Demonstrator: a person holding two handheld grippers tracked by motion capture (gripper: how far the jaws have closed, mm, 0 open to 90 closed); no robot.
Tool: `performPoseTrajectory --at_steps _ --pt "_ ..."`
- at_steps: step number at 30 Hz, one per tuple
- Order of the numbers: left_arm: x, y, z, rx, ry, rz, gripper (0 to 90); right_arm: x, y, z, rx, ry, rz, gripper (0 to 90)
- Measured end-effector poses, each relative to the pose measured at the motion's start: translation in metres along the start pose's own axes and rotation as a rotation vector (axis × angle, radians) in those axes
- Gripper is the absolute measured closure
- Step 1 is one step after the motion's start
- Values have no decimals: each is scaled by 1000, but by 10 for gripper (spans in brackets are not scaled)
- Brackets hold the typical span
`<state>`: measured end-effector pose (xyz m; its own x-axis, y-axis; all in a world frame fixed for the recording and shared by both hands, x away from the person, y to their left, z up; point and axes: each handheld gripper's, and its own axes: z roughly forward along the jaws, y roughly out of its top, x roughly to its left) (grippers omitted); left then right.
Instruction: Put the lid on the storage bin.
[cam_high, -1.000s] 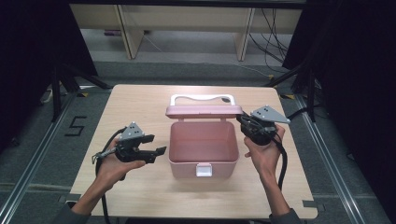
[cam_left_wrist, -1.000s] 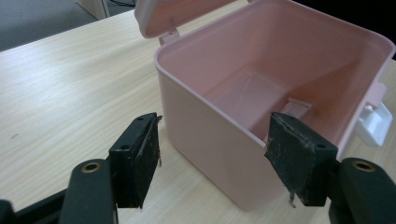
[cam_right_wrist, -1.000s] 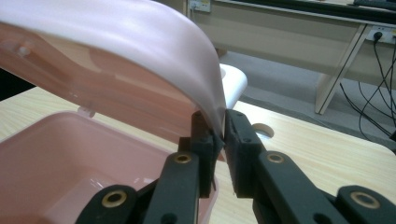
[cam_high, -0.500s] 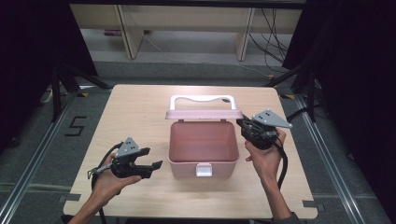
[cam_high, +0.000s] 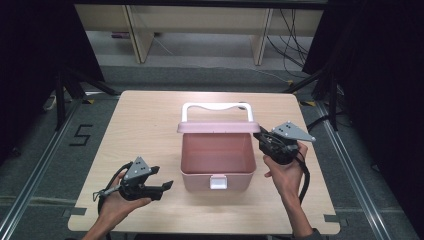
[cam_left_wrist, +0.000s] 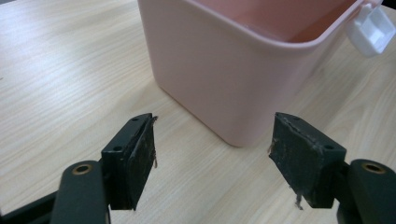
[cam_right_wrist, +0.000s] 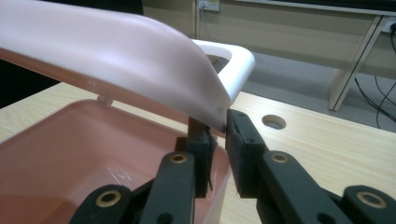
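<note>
Pink plastic storage box (cam_high: 217, 157) stands open near the middle of the wooden table (cam_high: 145, 125), its hinged lid (cam_high: 218, 127) raised at the far side with a white carry handle (cam_high: 217, 108) above it and a white latch (cam_high: 218, 183) hanging on the near wall. At the lid's right corner the right gripper (cam_high: 261, 134) has its jaws closed on the lid's edge, the pads pinching the thin pink rim from both sides. Off to the box's near left, the left gripper (cam_high: 169, 184) hangs low over the tabletop with its jaws spread apart and nothing between them, pointing toward the box's lower corner without touching it.
</note>
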<state>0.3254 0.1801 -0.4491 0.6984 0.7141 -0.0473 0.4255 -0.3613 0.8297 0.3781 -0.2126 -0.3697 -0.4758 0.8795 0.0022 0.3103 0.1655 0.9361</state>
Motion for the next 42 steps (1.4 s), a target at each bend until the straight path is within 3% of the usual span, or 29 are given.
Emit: performPoseTrajectory --at_steps 1,4,7,8,10,13,15,17,18,19,20,21,24,25,27,30,31,34,35,36,39,40,41,42 --pt "0 -1 1 -3 -7 -10 300 0 -1 -1 6 5 10 799" --pt "2 -4 -1 33 0 15 300 0 -4 -1 -1 15 11 788" --pt "0 -7 0 7 2 -16 300 0 -6 -3 8 26 10 770" --pt "0 -8 0 2 2 -14 300 -1 -7 -4 -1 16 -19 769" --pt "2 -9 -2 33 -8 9 300 1 -9 -4 11 30 10 764" --pt "-1 -11 0 9 -14 -21 300 0 -13 -6 12 26 -16 755" --pt "-1 -13 0 24 -10 -10 299 0 -16 -8 28 30 -25 745" --pt "-2 -15 2 16 -14 -26 299 1 -18 -8 34 36 -8 737" --pt "0 -15 0 46 -13 5 299 0 -19 -9 27 29 -31 730" --pt "-2 -17 2 25 -14 -30 299 2 -20 -10 41 41 2 725" --pt "-2 -17 2 25 -14 -30 299 2 -20 -10 41 41 2 725" --pt "0 -18 0 51 -8 4 299 1 -22 -12 45 48 1 703" --pt "-1 -20 1 34 -9 -17 299 1 -25 -14 44 66 9 678" --pt "0 -20 0 56 -16 1 299 1 -26 -16 54 64 18 672" --pt "0 -22 1 53 -16 -2 299 -2 -29 -17 44 59 -13 663" --pt "0 -23 1 55 -14 0 299 -2 -33 -20 42 67 0 646" --pt "1 -23 0 58 -14 6 299 -1 -34 -21 54 87 25 639" --pt "1 -24 0 61 -13 4 300 -3 -38 -23 52 77 -5 617" --pt "0 -25 0 68 -10 4 300 -1 -40 -24 57 75 28 601" --pt "0 -25 0 78 -16 4 300 -3 -41 -25 70 73 3 588" --pt "0 -25 0 78 -14 7 300 -4 -43 -24 74 73 8 569" --pt "0 -26 0 75 -13 8 300 -3 -45 -25 84 80 31 566" --pt "0 -26 0 73 -11 7 300 -6 -46 -25 76 68 -8 556" --pt "1 -27 0 68 -13 1 300 -4 -47 -25 84 73 17 549"
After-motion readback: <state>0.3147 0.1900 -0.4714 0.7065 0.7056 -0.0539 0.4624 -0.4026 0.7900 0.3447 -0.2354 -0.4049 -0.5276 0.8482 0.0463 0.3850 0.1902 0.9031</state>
